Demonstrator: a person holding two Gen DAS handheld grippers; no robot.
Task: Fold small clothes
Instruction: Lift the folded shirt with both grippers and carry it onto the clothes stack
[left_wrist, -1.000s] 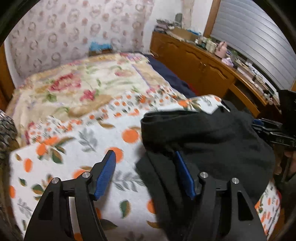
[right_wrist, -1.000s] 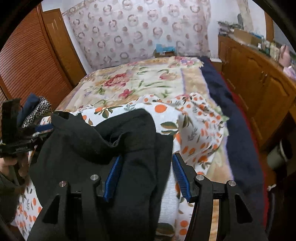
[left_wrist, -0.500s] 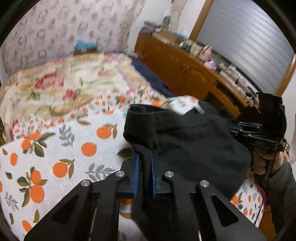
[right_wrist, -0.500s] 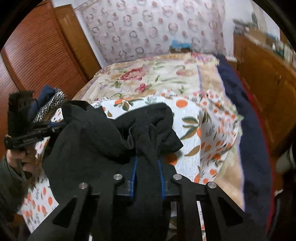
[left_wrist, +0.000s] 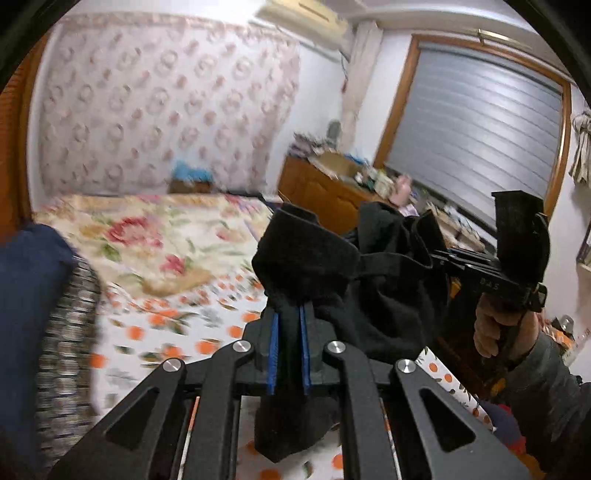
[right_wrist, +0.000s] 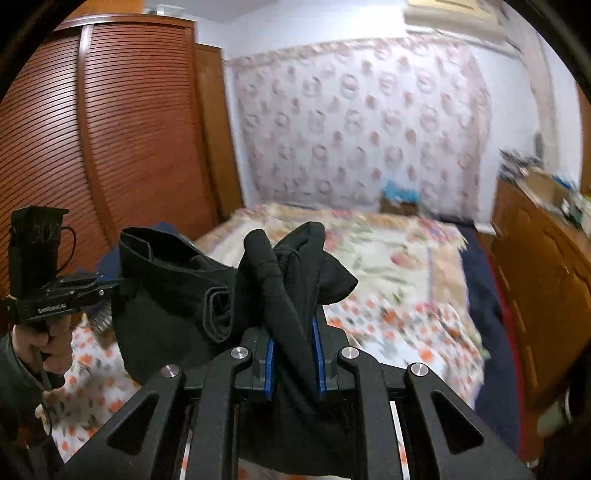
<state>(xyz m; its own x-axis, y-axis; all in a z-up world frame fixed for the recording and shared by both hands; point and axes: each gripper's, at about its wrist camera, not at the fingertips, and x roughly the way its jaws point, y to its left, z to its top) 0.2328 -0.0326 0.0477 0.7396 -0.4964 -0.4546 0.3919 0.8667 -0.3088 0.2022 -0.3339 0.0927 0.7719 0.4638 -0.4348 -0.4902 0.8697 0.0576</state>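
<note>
A black garment (left_wrist: 354, 280) hangs in the air between both grippers, lifted clear of the bed. My left gripper (left_wrist: 288, 321) is shut on one bunched edge of it. My right gripper (right_wrist: 293, 332) is shut on another bunched edge of the garment (right_wrist: 177, 295). The right gripper's body shows at the right of the left wrist view (left_wrist: 517, 254). The left gripper's body shows at the left of the right wrist view (right_wrist: 40, 273). The cloth sags between them and its lower part is hidden behind the fingers.
The bed carries an orange-print blanket (left_wrist: 177, 325) over a floral cover (right_wrist: 388, 251). A dark blue and patterned pile of clothes (left_wrist: 44, 314) lies at the left. A wooden dresser (left_wrist: 332, 195) with clutter stands to the right, a slatted wardrobe (right_wrist: 110, 129) to the left.
Both grippers closed on the black garment and then lifted it up off the bed. The views now tilt upward toward the wall and window.
</note>
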